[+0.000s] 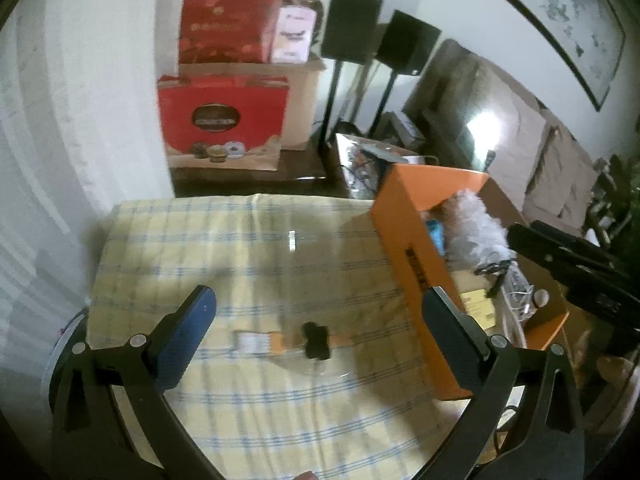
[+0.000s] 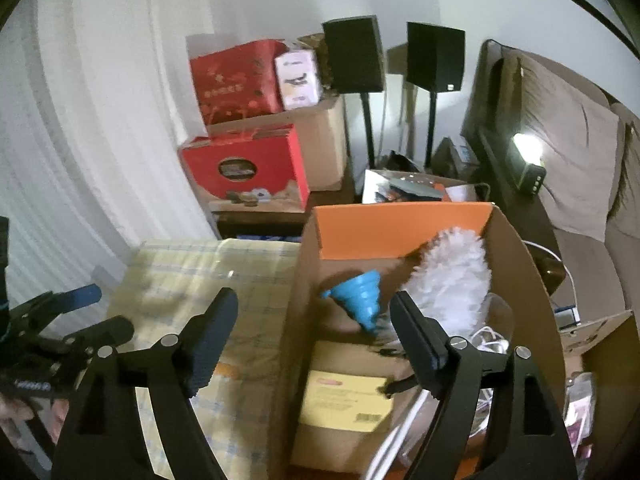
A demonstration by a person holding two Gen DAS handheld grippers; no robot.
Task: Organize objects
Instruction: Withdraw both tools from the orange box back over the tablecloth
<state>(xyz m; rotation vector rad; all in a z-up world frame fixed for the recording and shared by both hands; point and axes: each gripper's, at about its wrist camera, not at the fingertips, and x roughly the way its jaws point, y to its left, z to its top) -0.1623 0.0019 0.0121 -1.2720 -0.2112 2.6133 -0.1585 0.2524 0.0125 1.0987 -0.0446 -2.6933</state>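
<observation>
Much of the tidying looks done: the open orange-and-brown cardboard box, centre-right in the right wrist view, already holds a blue ribbed funnel, a white fluffy duster, a yellow-labelled flat carton and white cables. Left on the yellow checked tablecloth is a small black-and-orange object, low centre in the left wrist view. Both the left gripper and right gripper stand wide open, holding nothing; the cloth offers free room, though the box wall stands close beside the left gripper's right finger.
</observation>
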